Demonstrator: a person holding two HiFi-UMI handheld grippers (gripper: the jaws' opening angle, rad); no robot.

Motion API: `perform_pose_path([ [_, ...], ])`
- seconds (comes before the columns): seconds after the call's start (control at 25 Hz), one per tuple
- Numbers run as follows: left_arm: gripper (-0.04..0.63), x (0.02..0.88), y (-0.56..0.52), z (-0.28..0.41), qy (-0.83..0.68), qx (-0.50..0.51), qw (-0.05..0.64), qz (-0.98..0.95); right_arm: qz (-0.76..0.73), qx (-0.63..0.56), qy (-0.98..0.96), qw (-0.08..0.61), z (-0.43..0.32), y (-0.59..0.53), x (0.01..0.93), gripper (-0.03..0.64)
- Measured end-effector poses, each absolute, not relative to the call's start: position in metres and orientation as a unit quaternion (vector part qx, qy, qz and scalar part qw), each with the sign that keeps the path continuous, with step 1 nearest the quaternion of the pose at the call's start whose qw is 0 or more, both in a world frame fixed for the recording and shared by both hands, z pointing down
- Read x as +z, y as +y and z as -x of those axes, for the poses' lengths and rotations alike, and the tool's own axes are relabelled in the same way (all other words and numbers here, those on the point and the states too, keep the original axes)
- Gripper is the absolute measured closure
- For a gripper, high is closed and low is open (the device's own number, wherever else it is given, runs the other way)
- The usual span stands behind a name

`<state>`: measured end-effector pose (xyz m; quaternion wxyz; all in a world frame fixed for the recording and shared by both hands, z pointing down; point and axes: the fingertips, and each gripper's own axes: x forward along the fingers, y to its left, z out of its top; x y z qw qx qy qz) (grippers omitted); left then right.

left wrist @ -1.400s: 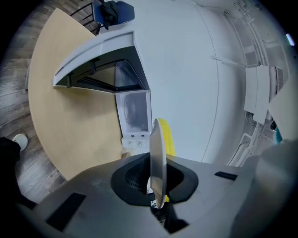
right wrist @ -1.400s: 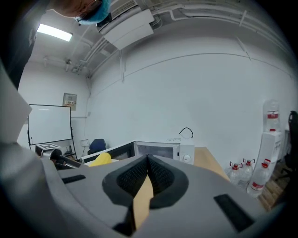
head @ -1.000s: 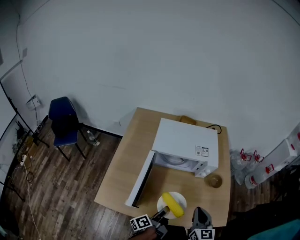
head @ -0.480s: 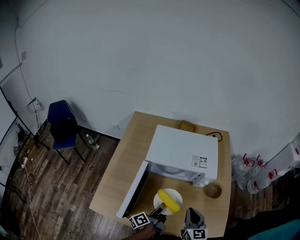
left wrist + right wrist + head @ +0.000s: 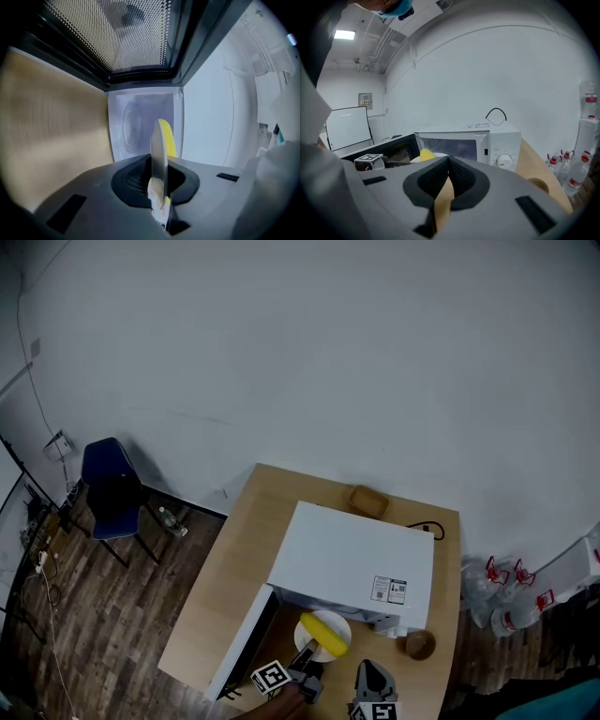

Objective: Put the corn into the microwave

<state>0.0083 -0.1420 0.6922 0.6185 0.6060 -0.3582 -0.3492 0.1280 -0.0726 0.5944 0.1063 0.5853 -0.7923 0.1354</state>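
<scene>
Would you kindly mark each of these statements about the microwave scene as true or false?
1. The door of the microwave stands open. True.
2. The left gripper clamps the rim of the plate carrying the corn. True.
3. The right gripper holds the corn. False: its jaws are shut on nothing.
4. The blue chair stands on the table. False: it stands on the floor beside the table.
</scene>
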Motion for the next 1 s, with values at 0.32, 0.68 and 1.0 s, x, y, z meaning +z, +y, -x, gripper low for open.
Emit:
perform_pose_path([
  [0.32,0.575,0.718,-0.186,-0.002,-0.373,-0.374,0.607,-0.594,-0.591,0.151,-0.786,0.106,-0.133,-0.103,0.614,0.558],
  [0.68,0.575,0.757,-0.205,-0.001,-0.412,-0.388,0.607,-0.558,-0.594,0.170,-0.779,0.107,-0.137,-0.137,0.635,0.558],
  [1.0,0.575,0.768,-0.219,0.006,-0.429,-0.384,0.598,-0.558,-0.593,0.173,-0.780,0.105,-0.135,-0.149,0.643,0.557],
])
